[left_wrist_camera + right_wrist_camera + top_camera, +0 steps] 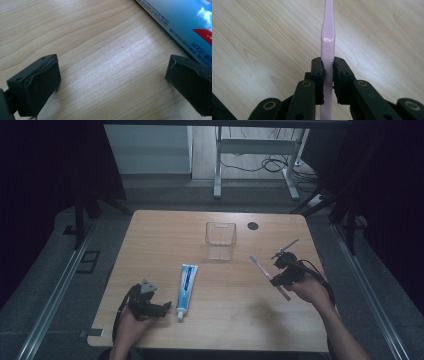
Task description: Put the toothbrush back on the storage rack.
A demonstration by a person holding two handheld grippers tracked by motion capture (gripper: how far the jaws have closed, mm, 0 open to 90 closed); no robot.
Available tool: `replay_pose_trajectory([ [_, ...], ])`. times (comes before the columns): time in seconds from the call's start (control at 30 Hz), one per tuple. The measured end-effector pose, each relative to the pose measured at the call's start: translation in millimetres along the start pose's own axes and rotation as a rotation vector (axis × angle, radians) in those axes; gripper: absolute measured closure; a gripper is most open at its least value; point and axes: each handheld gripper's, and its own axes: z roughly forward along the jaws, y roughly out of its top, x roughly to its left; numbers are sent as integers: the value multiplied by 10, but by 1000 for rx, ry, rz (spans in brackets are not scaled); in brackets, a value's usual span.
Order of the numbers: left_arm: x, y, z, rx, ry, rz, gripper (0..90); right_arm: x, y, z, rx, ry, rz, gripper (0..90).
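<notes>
Your wooden desk (240,320) carries everything here, its top bare apart from a few small things and a dark round hole (253,226) near the far edge. A clear plastic container (220,240) stands upright toward the far middle of the desk, well apart from both of your hands. Nearer to you, a blue and white toothpaste tube (186,290) lies flat, its cap end pointing toward your side, just beside your left tool (161,307). That left tool rests low over the desk with its jaws wide apart and nothing between them; in the left gripper view bare wood shows between the two pads, and the tube lies off past the right one. Your right tool (278,279) is at the right side of the desk, clamped on the ridged handle of a pink toothbrush (265,271). The brush is tilted, with its white head pointing toward the container.
</notes>
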Motion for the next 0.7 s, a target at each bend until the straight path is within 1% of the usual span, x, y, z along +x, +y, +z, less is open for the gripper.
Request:
replay_pose_trajectory([
  [0.03, 0, 0, 0, 0, 0, 0, 0, 0, 0, 0, 0, 0, 0, 787],
  [0.1, 1, 0, 0, 0, 0, 1, 0, 7, 47, -41, -31, 2, 1, 787],
  [0.17, 3, 1, 0, 0, 0, 5, 0, 8, 58, -48, -38, 2, -1, 787],
  [0.27, 6, 2, 0, 0, 0, 9, 0, 16, 111, -72, -71, 7, -2, 787],
  [0.5, 6, 2, 0, 0, 0, 9, 0, 18, 184, -97, -120, 19, 3, 787],
  [0.7, 6, 2, 0, 0, 0, 9, 0, 22, 257, -114, -171, 23, -3, 787],
])
